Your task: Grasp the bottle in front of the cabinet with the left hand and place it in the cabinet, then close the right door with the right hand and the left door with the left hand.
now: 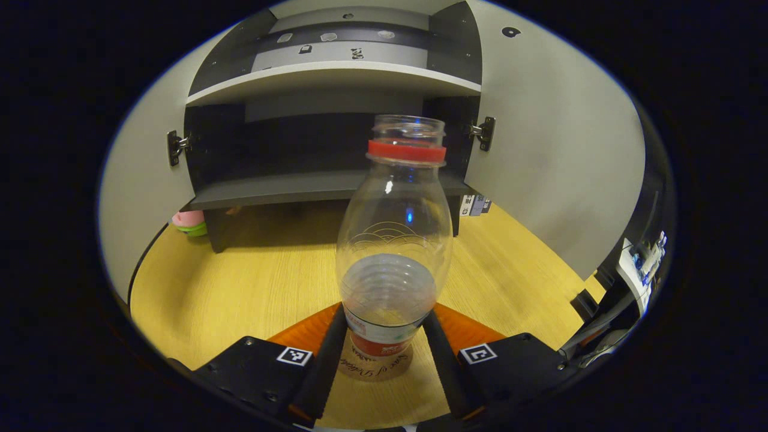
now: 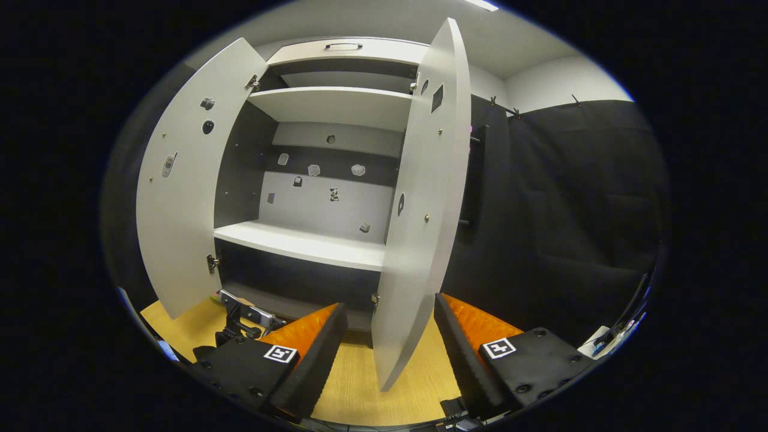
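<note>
Early stage, by the look of it: nothing stowed, nothing closed.

Left to right, taking the cabinet (image 1: 336,120) as the landmark. Left door (image 1: 141,192) swung wide open off the cabinet's left side, hinge visible at its inner edge; not yet closed. Something pink and green (image 1: 190,222) peeking out low beside that door, too small to identify. Just in front of the cabinet's lowest opening, on the yellow wooden bench (image 1: 240,282), the bottle (image 1: 393,240): clear plastic, red neck ring, no cap visible, upright, still outside the cabinet. Left gripper (image 1: 384,354) set low around the bottle's base, jaws narrowed to either side of the label; seemingly touching the sides, though firm pressure from both cannot be confirmed, nor whether the bottle is off the bench. Lower shelf (image 1: 270,189) directly behind the bottle, bare where it shows, a likely landing place.

Further right, right door (image 2: 420,210) also open, standing edge-on out from the cabinet's right side. Right gripper (image 2: 390,354) in front of the cabinet with that door's lower edge between its wide-spread jaws, holding nothing; contact with the door not discernible.

Remaining, judged from this: lift and carry the bottle into the cabinet, release, then push shut the right door, then the left.
</note>
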`<action>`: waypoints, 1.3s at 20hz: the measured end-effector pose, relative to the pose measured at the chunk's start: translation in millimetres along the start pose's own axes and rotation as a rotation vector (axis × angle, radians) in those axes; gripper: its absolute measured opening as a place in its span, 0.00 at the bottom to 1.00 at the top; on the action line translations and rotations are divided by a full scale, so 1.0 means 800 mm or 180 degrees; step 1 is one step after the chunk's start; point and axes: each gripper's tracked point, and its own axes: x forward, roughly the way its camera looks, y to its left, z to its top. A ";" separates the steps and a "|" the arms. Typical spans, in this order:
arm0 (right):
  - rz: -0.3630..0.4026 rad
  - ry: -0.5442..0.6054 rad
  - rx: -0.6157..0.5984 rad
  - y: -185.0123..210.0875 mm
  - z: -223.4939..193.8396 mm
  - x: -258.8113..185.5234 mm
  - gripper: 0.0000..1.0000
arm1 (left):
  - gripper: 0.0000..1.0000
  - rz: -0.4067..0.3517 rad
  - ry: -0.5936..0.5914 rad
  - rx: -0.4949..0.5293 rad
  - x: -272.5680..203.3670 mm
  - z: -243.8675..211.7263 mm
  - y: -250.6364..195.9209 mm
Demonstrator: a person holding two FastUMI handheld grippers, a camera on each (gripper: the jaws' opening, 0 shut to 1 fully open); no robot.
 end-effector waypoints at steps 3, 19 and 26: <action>0.0007 0.0014 0.0071 -0.009 -0.001 0.008 0.96 | 0.75 -0.0085 -0.0065 -0.0081 -0.020 0.050 -0.003; -0.0004 -0.0044 0.0392 -0.063 -0.012 -0.008 0.97 | 0.74 -0.0521 -0.0676 -0.0002 -0.102 0.352 -0.047; -0.0149 -0.0025 0.0507 -0.131 -0.028 -0.033 0.96 | 0.75 -0.0270 -0.0892 0.0113 -0.062 0.470 -0.033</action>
